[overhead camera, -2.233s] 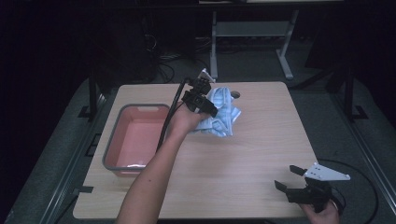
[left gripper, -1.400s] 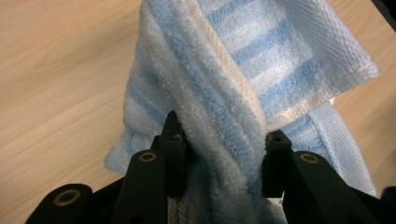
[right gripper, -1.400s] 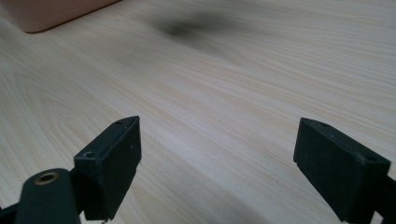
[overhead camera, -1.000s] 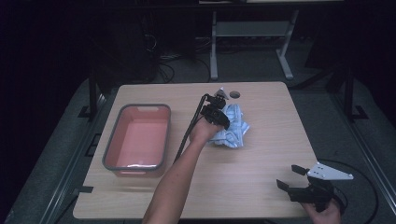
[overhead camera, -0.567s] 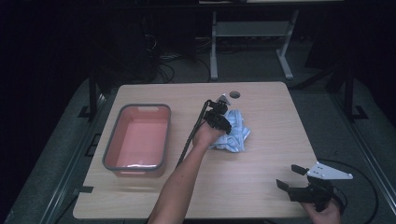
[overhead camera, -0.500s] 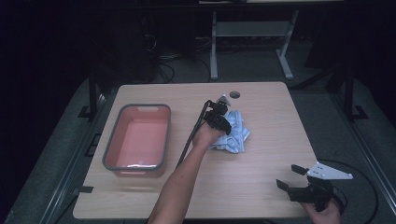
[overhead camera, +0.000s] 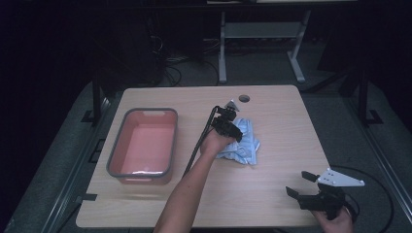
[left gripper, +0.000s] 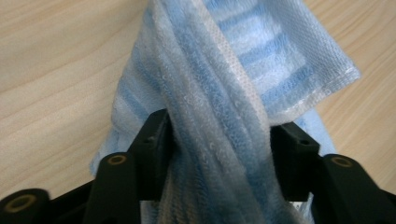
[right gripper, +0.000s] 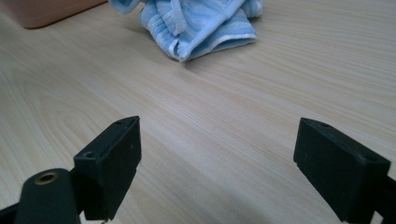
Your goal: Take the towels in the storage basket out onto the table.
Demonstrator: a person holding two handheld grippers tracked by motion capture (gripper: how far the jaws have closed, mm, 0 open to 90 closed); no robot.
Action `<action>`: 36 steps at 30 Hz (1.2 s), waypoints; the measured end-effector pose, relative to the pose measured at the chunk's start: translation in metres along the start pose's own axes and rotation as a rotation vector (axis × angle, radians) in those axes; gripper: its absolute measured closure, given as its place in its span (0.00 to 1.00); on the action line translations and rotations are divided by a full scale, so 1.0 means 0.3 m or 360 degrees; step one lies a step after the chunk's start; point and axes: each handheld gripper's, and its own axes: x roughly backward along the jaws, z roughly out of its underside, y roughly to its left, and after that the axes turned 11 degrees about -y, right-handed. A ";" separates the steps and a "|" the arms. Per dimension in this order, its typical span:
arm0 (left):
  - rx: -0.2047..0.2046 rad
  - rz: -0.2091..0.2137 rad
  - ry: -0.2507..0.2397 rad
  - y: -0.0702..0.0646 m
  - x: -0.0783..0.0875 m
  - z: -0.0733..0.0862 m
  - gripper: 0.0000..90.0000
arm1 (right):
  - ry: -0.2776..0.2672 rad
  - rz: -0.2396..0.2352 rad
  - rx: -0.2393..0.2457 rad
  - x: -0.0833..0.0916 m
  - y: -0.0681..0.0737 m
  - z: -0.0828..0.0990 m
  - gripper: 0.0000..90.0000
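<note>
A light blue striped towel (overhead camera: 245, 144) lies bunched near the middle of the wooden table (overhead camera: 272, 184). My left gripper (overhead camera: 233, 132) sits on its left part, jaws shut on a twisted fold of the towel (left gripper: 219, 140). In the left gripper view the cloth runs between both black fingers (left gripper: 152, 149) and spreads out ahead onto the wood. My right gripper (overhead camera: 302, 183) rests at the table's front right corner, open, with bare wood between its jaws (right gripper: 217, 154). The right gripper view shows the towel (right gripper: 201, 23) farther off at the top.
A pink tub with a grey rim (overhead camera: 116, 153) stands on the left half of the table, its corner visible in the right gripper view (right gripper: 51, 11). A round cable hole (overhead camera: 244, 98) sits near the far edge. Desk legs and cables lie on the dark floor beyond.
My left gripper has dragged the towel from the back centre of the table toward the right and slightly nearer. The right gripper has stayed still.
</note>
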 end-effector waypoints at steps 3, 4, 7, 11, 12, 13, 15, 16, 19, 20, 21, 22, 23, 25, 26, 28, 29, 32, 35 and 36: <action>0.0003 0.0006 -0.0030 0.000 0.016 0.000 0.41 | 0.0003 0.0005 0.0002 0.000 0.001 -0.001 0.16; 0.0003 0.0006 -0.0030 0.000 0.016 0.000 0.41 | 0.0003 0.0005 0.0002 0.000 0.001 -0.001 0.16; 0.0006 0.0036 -0.0069 0.002 0.037 0.010 0.38 | 0.0006 0.0001 0.0007 -0.002 0.000 0.000 0.16; 0.0018 0.0053 -0.0096 0.004 0.057 0.020 0.33 | 0.0011 0.0003 -0.0001 -0.005 0.003 -0.001 0.16; 0.0016 0.0066 -0.0103 0.004 0.064 0.024 0.33 | 0.0013 0.0002 -0.0002 -0.007 0.003 -0.002 0.16; 0.0014 0.0073 -0.0105 0.003 0.070 0.026 0.33 | 0.0018 0.0002 0.0003 -0.008 0.004 -0.003 0.16; 0.0014 0.0091 -0.0129 0.000 0.082 0.030 0.32 | 0.0019 0.0002 0.0003 -0.013 0.006 -0.002 0.16; 0.0014 0.0091 -0.0129 0.000 0.082 0.030 0.32 | 0.0021 0.0002 0.0000 -0.015 0.008 -0.002 0.16; 0.0019 0.0097 -0.0152 -0.002 0.108 0.040 0.32 | 0.0026 0.0002 0.0015 -0.016 0.014 -0.004 0.16; 0.0016 0.0100 -0.0156 0.000 0.115 0.045 0.32 | 0.0023 0.0005 0.0018 -0.015 0.016 -0.004 0.16; 0.0020 0.0103 -0.0159 0.000 0.122 0.051 0.32 | 0.0020 0.0004 0.0018 -0.014 0.016 -0.005 0.16; 0.0025 0.0106 -0.0163 -0.001 0.128 0.056 0.32 | 0.0020 0.0005 0.0016 -0.015 0.017 -0.005 0.16; 0.0025 0.0106 -0.0163 -0.001 0.128 0.056 0.32 | 0.0020 0.0005 0.0016 -0.015 0.017 -0.005 0.16; 0.0013 0.0128 -0.0183 0.002 0.151 0.071 0.32 | 0.0022 0.0003 0.0013 -0.019 0.018 -0.006 0.16; 0.0019 0.0131 -0.0191 0.003 0.158 0.076 0.32 | 0.0026 0.0002 0.0019 -0.021 0.017 -0.006 0.16; 0.0014 0.0147 -0.0205 0.006 0.168 0.085 0.33 | 0.0033 0.0004 0.0017 -0.025 0.017 -0.007 0.16; 0.0014 0.0146 -0.0205 0.008 0.172 0.090 0.33 | 0.0032 0.0005 0.0019 -0.025 0.016 -0.008 0.16; 0.0018 0.0150 -0.0217 0.017 0.186 0.102 0.33 | 0.0030 0.0014 0.0017 -0.023 0.013 -0.008 0.16; 0.0025 0.0155 -0.0237 0.023 0.198 0.114 0.33 | 0.0030 0.0024 0.0014 -0.020 0.007 -0.007 0.16; 0.0025 0.0155 -0.0237 0.023 0.198 0.114 0.33 | 0.0030 0.0027 0.0011 -0.019 0.005 -0.007 0.16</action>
